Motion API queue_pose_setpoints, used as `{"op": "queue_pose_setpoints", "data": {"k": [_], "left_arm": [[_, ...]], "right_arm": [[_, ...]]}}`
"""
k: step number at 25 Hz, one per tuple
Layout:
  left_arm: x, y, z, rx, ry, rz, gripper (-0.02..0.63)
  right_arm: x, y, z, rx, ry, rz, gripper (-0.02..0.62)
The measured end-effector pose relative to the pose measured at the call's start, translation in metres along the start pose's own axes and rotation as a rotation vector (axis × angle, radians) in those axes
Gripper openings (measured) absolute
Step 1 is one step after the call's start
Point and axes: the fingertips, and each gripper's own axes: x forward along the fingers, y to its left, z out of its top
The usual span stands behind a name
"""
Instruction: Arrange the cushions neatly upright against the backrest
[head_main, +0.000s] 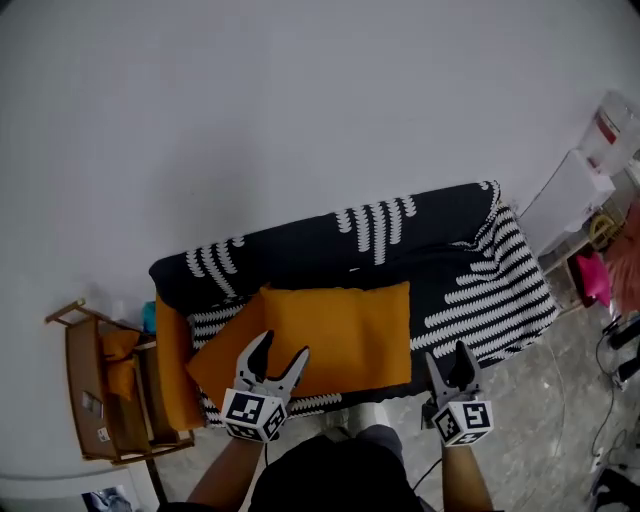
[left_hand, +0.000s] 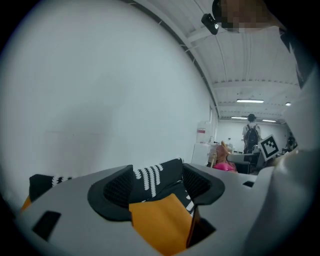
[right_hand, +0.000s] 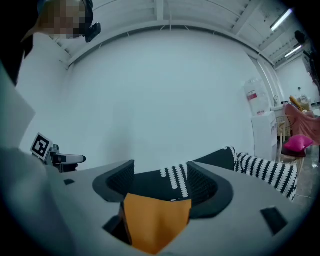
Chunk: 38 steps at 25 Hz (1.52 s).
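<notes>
A large orange cushion (head_main: 345, 335) lies flat on the seat of a sofa (head_main: 330, 245) covered in black cloth with white stripes. A second orange cushion (head_main: 212, 362) lies partly under it on the left, and a third (head_main: 173, 365) leans at the sofa's left end. My left gripper (head_main: 280, 352) hovers open over the front left of the large cushion. My right gripper (head_main: 450, 362) stands open at the seat's front edge, just right of that cushion. Both gripper views show the cushion (left_hand: 162, 222) (right_hand: 155, 220) past the jaws, the pads not pressing on it.
A wooden side table (head_main: 95, 395) holding orange fabric stands left of the sofa. A white cabinet (head_main: 565, 195), a pink object (head_main: 592, 278) and floor cables (head_main: 612, 395) are to the right. A white wall rises behind the sofa. A person with a backpack (left_hand: 251, 134) stands far off.
</notes>
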Motion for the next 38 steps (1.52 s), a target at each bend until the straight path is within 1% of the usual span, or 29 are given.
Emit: {"op": "queue_pose_setpoints", "data": {"k": [3, 8, 12, 17, 21, 23, 24, 26, 28, 30, 33, 34, 35, 36, 38], "left_arm": [[0.013, 0.028, -0.03, -0.026, 0.07, 0.049, 0.328], [0.047, 0.063, -0.079, -0.052, 0.162, 0.117, 0.337], [0.07, 0.079, -0.119, -0.062, 0.237, 0.172, 0.341], [0.094, 0.104, -0.172, -0.063, 0.355, 0.242, 0.353], [0.102, 0.121, -0.213, -0.1, 0.459, 0.302, 0.371], [0.102, 0.129, -0.228, -0.123, 0.494, 0.332, 0.38], [0.101, 0.133, -0.234, -0.13, 0.508, 0.351, 0.384], [0.098, 0.142, -0.244, -0.135, 0.541, 0.386, 0.404], [0.097, 0.15, -0.256, -0.134, 0.579, 0.404, 0.417], [0.098, 0.155, -0.267, -0.14, 0.608, 0.411, 0.426], [0.099, 0.161, -0.275, -0.162, 0.616, 0.431, 0.438], [0.098, 0.164, -0.276, -0.164, 0.616, 0.443, 0.452], [0.097, 0.166, -0.277, -0.167, 0.619, 0.452, 0.478], [0.097, 0.167, -0.279, -0.175, 0.622, 0.455, 0.488], [0.098, 0.169, -0.286, -0.218, 0.626, 0.448, 0.492]], "right_arm": [[0.03, -0.012, -0.032, 0.007, 0.074, -0.007, 0.333], [0.085, -0.04, -0.089, 0.021, 0.176, -0.006, 0.337], [0.123, -0.06, -0.133, 0.025, 0.259, 0.031, 0.341], [0.167, -0.089, -0.191, 0.031, 0.384, 0.08, 0.356], [0.189, -0.108, -0.234, 0.034, 0.482, 0.136, 0.357], [0.194, -0.115, -0.256, 0.042, 0.54, 0.156, 0.381], [0.195, -0.118, -0.267, 0.051, 0.571, 0.165, 0.404], [0.196, -0.119, -0.287, 0.082, 0.628, 0.182, 0.435], [0.197, -0.118, -0.305, 0.111, 0.67, 0.2, 0.454], [0.2, -0.118, -0.318, 0.132, 0.691, 0.211, 0.462], [0.206, -0.12, -0.33, 0.194, 0.692, 0.212, 0.472], [0.207, -0.121, -0.334, 0.214, 0.691, 0.207, 0.482], [0.209, -0.122, -0.337, 0.231, 0.693, 0.203, 0.495], [0.21, -0.123, -0.342, 0.245, 0.697, 0.201, 0.51], [0.216, -0.124, -0.351, 0.276, 0.708, 0.213, 0.525]]}}
